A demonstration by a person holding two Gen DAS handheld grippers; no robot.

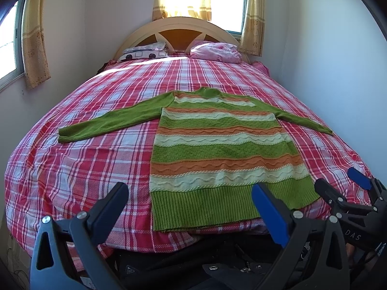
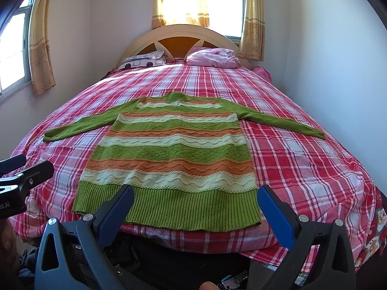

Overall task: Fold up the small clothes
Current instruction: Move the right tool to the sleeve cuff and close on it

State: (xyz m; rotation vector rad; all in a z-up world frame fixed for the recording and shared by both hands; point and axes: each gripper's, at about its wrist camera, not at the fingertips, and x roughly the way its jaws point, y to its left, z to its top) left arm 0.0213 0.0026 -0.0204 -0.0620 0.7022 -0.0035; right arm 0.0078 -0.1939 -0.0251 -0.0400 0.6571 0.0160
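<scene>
**Kid:** What can you see?

**Me:** A green knitted sweater with orange and cream wavy stripes (image 1: 217, 145). It lies flat on a big bed with a red, white and blue checked cover (image 1: 84, 169). Its ribbed green bottom edge is close to me, at the foot of the bed. Both long green sleeves stick out to the sides.

**Kid:** Are you holding it?

**Me:** No. My left gripper (image 1: 193, 205) has its two fingers spread wide, with nothing between them. It hangs just in front of the bottom edge. My right gripper (image 2: 196, 204) is spread wide too, and it holds nothing. I think neither one touches the sweater, but the bent view makes that hard to tell.

**Kid:** What else is there?

**Me:** A round wooden headboard (image 2: 183, 36) at the far end, a pink pillow (image 2: 212, 58), and a white pillow with dark shapes (image 2: 145, 61). Yellow curtains (image 2: 180, 0) hang over a bright window.
</scene>
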